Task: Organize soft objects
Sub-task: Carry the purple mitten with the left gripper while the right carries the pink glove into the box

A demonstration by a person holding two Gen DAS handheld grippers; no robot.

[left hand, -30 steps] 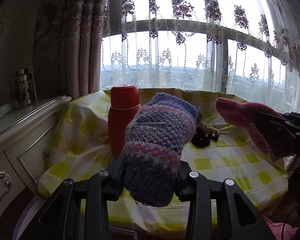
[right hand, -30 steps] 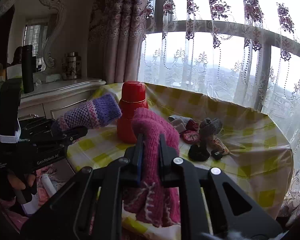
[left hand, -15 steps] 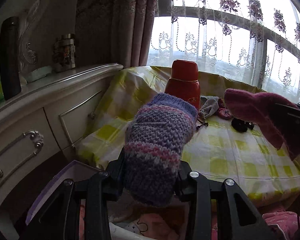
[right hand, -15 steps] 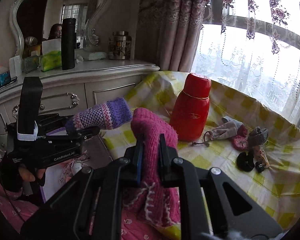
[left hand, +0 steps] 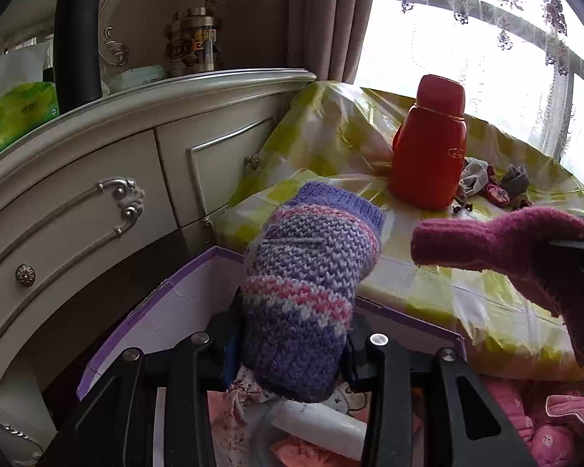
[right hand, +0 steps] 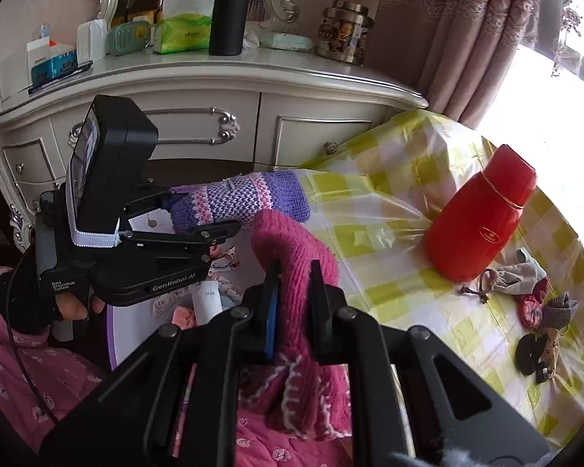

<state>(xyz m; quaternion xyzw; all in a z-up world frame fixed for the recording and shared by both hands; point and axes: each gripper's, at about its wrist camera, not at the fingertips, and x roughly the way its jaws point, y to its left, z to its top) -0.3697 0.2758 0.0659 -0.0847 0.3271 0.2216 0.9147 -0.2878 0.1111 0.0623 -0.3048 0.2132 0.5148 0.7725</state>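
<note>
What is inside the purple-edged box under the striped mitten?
Inside the purple-edged box lie a white tube and pink and floral fabric pieces. The striped mitten, held in the left tongs, covers the rest of the box's contents.

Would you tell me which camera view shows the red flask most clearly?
The right wrist view: the red flask appears large and whole on the checked tablecloth, logo visible. The left wrist view shows it smaller, backlit by the window, yet also whole.
</note>
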